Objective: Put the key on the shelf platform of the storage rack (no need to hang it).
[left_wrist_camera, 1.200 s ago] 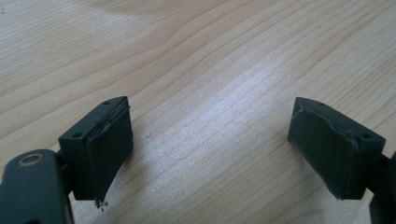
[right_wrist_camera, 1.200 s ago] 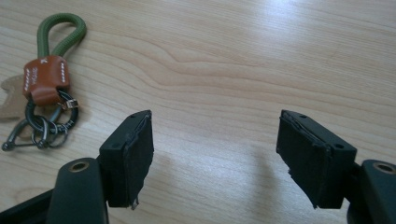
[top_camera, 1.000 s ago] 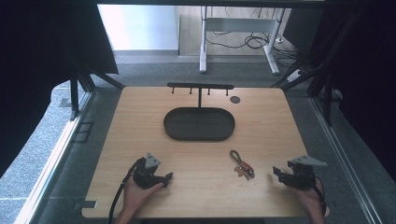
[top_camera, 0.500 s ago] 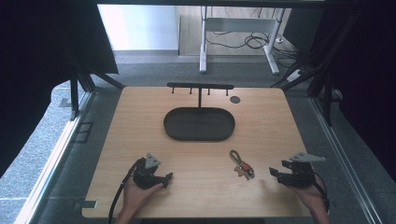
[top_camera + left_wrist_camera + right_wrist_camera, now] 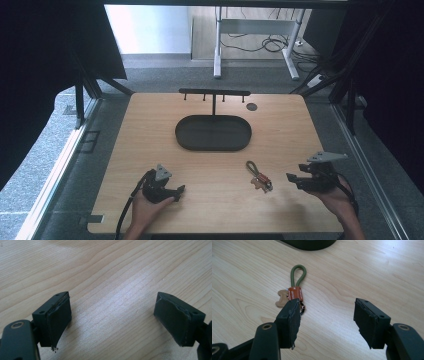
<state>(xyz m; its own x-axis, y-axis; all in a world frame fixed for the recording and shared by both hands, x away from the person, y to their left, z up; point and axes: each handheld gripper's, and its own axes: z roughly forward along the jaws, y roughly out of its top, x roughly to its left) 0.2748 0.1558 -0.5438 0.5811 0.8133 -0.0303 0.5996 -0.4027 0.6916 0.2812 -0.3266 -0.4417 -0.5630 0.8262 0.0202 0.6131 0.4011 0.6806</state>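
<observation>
Right tongs [image 5: 291, 177] raised off tabletop [image 5: 150, 130], jaws apart but just been closing, nothing between them. Keyring [image 5: 293, 293] lies flat just ahead, green loop toward dark oval tray [image 5: 213, 133]. Left tongs [image 5: 181, 189] wide apart over bare wood.

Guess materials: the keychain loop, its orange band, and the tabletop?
Keychain loop: looks like olive woven cord, round and matte, bent in a soft curve. Orange band: probably anodised metal or hard plastic, smooth with a slight sheen and small print. Tabletop: light wood or wood-look laminate, with visible grain lines and a satin glare.
</observation>
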